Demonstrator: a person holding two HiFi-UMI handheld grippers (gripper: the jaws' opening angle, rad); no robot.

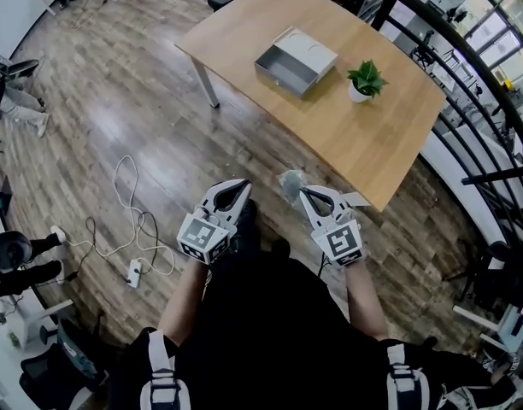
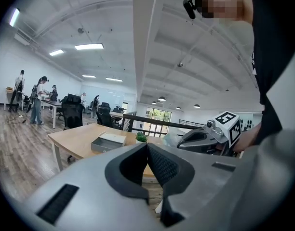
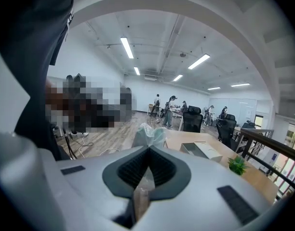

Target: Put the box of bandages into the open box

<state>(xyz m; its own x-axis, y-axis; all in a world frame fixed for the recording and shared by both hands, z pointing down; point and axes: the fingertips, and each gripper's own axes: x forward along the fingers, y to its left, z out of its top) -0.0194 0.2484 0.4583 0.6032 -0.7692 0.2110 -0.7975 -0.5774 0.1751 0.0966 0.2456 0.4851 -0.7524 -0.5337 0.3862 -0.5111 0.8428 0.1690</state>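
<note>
Two tools nearest: left tool [image 1: 240, 184] pinched shut, nothing in it; right tool [image 1: 302, 191] clamped on one plastic-wrapped box of bandages [image 1: 290, 183], held above the floor [image 1: 116, 101], well short of the tabletop [image 1: 244, 24]. Tabletop carries one open box [image 1: 296, 61] and one potted plant [image 1: 364, 79].

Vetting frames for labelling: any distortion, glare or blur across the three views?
Head view: sharp, railing bowed, sheen on the floor. Left gripper view: strong fisheye, dark corners, left gripper soft. Right gripper view: same fisheye, bright ceiling lights, bandage pack in the right gripper blurred.
</note>
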